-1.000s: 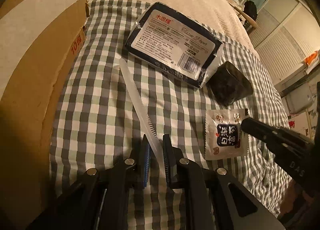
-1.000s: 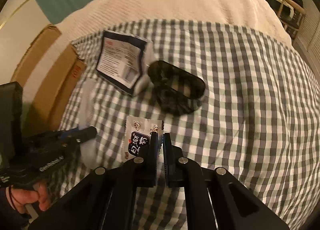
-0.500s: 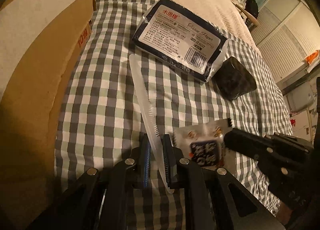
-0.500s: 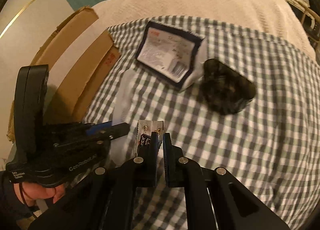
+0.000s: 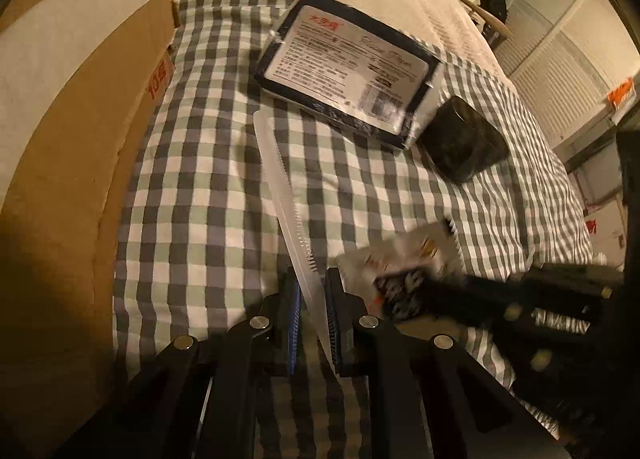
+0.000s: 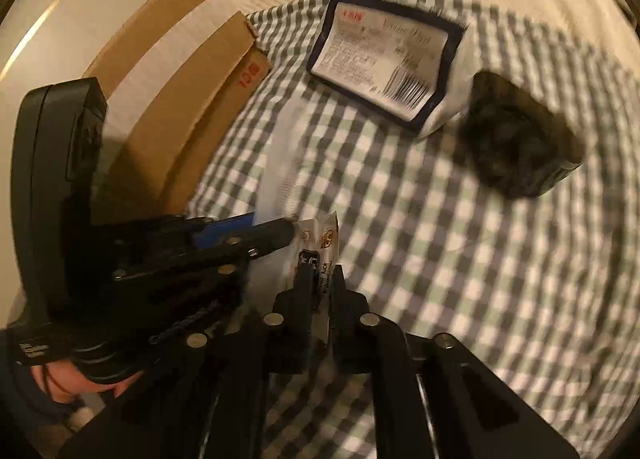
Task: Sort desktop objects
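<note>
The snack sachet (image 6: 320,255), white with a dark printed panel whose writing is too blurred to read, sits clamped in the right gripper (image 6: 320,279) jaws at lower centre, lifted off the checked cloth (image 6: 460,259) where it lay a second ago. The left gripper (image 5: 312,291) jaws clench a translucent serrated plastic knife (image 5: 280,179), as before. At upper centre a tissue pack (image 5: 348,67) shows red characters and "Tissue Paper". Beside it lies a black case (image 5: 460,143). The cardboard box (image 5: 80,179) at left reads "10".
</note>
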The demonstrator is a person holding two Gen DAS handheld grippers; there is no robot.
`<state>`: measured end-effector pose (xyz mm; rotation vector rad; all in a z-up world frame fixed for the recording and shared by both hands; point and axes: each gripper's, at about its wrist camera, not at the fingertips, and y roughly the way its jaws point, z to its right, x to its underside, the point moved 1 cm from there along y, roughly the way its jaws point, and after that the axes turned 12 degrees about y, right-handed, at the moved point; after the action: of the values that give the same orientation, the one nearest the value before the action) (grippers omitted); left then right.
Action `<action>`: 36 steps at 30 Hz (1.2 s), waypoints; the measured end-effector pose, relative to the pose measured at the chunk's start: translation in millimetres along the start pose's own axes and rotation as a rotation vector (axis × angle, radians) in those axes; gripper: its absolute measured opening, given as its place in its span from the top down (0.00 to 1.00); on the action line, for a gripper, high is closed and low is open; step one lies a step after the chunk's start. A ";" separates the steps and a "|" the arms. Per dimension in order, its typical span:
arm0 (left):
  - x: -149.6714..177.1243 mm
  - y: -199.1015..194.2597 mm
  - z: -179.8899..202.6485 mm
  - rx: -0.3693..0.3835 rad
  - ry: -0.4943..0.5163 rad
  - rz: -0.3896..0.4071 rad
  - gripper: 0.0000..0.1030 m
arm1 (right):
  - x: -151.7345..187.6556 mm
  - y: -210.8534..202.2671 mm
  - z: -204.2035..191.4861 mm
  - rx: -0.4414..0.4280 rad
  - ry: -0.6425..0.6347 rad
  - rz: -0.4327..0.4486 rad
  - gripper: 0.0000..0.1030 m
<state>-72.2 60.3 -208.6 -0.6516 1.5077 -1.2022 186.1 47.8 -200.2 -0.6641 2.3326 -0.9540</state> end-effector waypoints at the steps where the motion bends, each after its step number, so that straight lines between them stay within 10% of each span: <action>1: 0.5 -0.5 3.0 0.003 0.005 -0.004 0.88 | -0.5 -3.0 2.3 -0.003 0.006 0.004 0.94; 16: -12.1 -72.1 50.7 0.032 0.097 0.102 0.97 | 8.5 -99.1 12.3 0.158 -0.027 0.119 0.95; 25: 26.2 -29.0 49.5 0.010 0.032 -0.058 0.94 | 38.4 -150.4 16.1 0.224 -0.024 0.158 0.95; 31: 27.5 -15.4 60.3 -0.032 0.116 -0.048 0.54 | 43.7 -139.2 33.3 0.233 -0.022 0.111 0.90; 33: 25.8 -9.2 59.1 -0.057 0.109 -0.028 0.53 | 38.9 -130.0 34.1 0.223 -0.020 0.116 0.73; 36: 23.4 4.2 59.0 -0.040 0.115 -0.034 0.53 | 33.1 -105.6 30.1 0.216 -0.065 0.096 0.72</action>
<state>-23.3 20.9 -218.2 -0.6466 1.6263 -1.2561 205.7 -53.3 -149.9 -0.4839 2.1460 -1.1032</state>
